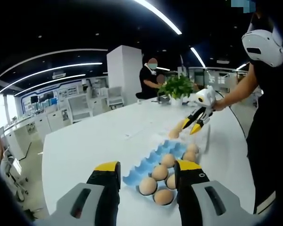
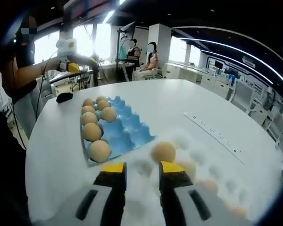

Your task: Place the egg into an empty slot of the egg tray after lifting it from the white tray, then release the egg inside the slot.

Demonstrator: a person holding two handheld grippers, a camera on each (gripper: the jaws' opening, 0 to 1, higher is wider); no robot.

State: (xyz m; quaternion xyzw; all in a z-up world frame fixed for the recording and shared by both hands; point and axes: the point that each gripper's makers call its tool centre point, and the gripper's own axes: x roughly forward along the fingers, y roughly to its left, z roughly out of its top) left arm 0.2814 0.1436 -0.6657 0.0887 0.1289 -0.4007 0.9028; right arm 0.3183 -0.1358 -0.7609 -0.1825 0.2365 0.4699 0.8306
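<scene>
1. In the left gripper view, the left gripper (image 1: 146, 175) rises from the bottom edge with its yellow-tipped black jaws spread apart and nothing between them.
2. Just beyond and between those jaws, a blue egg tray (image 1: 148, 162) lies on the white table (image 1: 94, 141). Brown eggs fill the slots along its right side, while the slots on its left side stand empty.
3. Further right and farther away, the right gripper (image 1: 192, 126) points its jaws down towards the white tray (image 1: 205, 136), where an egg (image 1: 174, 133) lies just below the tips. A person's hand (image 1: 220, 105) holds this gripper.
4. Behind it, a green potted plant (image 1: 178, 88) stands on the table.
5. In the right gripper view, the same blue egg tray sits at left centre, with a column of eggs along its left side.
6. At bottom centre, the right gripper (image 2: 141, 170) has its jaws slightly apart and empty.
7. A brown egg (image 2: 163, 152) rests in a cup of the white tray (image 2: 198, 155), just above the right jaw's tip and a little to the right of the gap. I cannot tell whether the jaw touches it.
8. Further right, more eggs show blurred in the white tray.
</scene>
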